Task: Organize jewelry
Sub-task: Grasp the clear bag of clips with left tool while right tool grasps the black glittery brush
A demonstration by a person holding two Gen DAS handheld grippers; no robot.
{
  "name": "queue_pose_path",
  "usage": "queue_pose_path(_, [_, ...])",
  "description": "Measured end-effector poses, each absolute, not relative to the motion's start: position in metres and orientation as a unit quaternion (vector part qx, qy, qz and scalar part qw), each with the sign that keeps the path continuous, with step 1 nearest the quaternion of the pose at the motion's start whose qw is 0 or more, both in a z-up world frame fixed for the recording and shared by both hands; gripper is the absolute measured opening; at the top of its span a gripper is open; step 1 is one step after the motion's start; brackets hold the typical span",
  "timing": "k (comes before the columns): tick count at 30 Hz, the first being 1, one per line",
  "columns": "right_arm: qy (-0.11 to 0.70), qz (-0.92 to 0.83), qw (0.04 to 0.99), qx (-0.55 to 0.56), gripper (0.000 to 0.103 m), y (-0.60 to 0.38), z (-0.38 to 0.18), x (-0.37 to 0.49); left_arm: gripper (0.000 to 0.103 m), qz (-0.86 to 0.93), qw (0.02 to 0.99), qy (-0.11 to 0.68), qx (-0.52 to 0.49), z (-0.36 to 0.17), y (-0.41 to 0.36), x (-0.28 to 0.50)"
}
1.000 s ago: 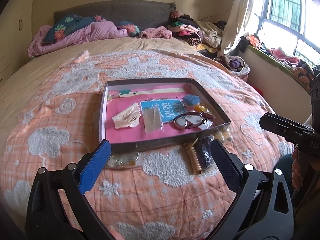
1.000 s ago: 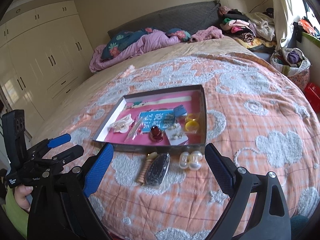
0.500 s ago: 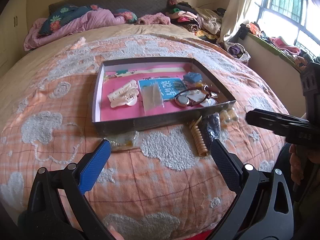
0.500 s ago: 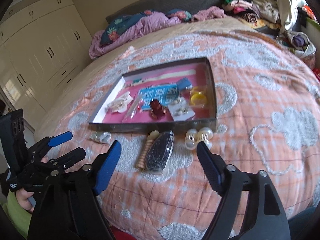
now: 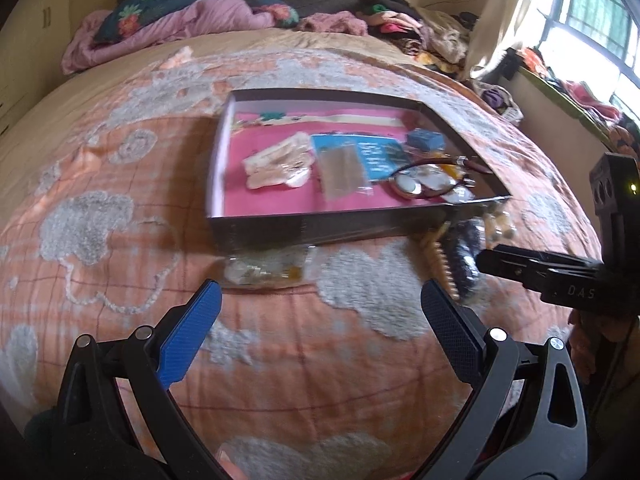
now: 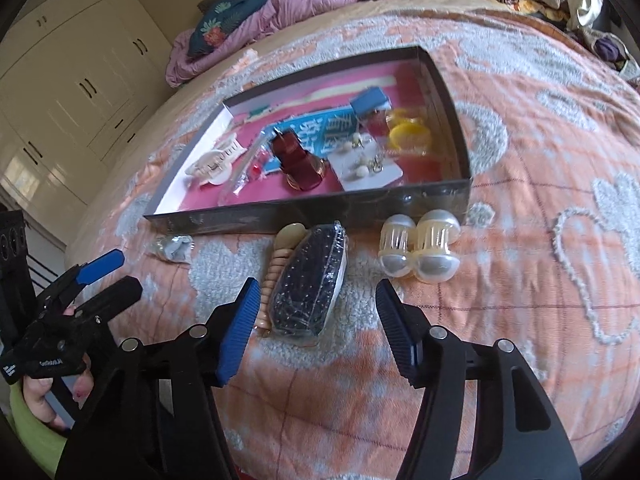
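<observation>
A dark shallow box with a pink lining (image 5: 256,228) (image 6: 456,128) lies on the bed and holds hair clips, a watch, earring cards and small packets. In front of it lie a clear bag with small jewelry (image 5: 264,270) (image 6: 172,248), a black beaded hair clip in plastic (image 6: 310,278) (image 5: 466,256), a beige spiral clip (image 6: 276,264) and two pearl claw clips (image 6: 418,246). My left gripper (image 5: 320,320) is open, just short of the clear bag. My right gripper (image 6: 316,324) is open, its jaws on either side of the black clip's near end.
The orange and grey bedspread (image 5: 120,208) covers a round bed. Pillows and a pink quilt (image 5: 168,16) and piled clothes (image 5: 404,24) lie at the far side. White wardrobes (image 6: 80,80) stand at the left, a window (image 5: 592,28) at the right.
Both grippers have moved forward and down toward the items in front of the box. The right gripper's jaws have narrowed and now flank the black clip.
</observation>
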State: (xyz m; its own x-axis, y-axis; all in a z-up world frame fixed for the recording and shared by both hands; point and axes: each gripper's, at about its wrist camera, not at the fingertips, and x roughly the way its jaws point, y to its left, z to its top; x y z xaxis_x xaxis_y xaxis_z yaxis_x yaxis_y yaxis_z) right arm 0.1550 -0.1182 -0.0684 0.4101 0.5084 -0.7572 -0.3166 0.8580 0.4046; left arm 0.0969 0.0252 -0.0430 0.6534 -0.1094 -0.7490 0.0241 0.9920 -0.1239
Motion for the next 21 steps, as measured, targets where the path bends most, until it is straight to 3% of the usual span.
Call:
queue_pose_path(4, [0.495, 0.247, 0.826, 0.104, 0.051, -0.113, -0.079, 0.163, 0.093, -0.019, 0.905, 0.419, -0.067, -0.05, 0.04, 0.103])
queue_pose_path(9, [0.495, 0.252, 0.824, 0.11, 0.048, -0.109, -0.084, 0.168, 0.093, -0.006, 0.899, 0.429, -0.09, -0.058, 0.053, 0.113])
queue_pose_path(12, [0.491, 0.265, 0.823, 0.111, 0.035, -0.106, -0.084, 0.168, 0.093, -0.001, 0.893, 0.438, -0.102, -0.065, 0.058, 0.12])
queue_pose_path(19, [0.473, 0.265, 0.835, 0.094, 0.031, -0.107, -0.077, 0.161, 0.093, 0.003, 0.886, 0.45, -0.111, -0.078, 0.061, 0.133])
queue_pose_path(21, [0.466, 0.264, 0.84, 0.09, 0.03, -0.11, -0.073, 0.158, 0.082, 0.004, 0.887, 0.451, -0.1, -0.08, 0.058, 0.135])
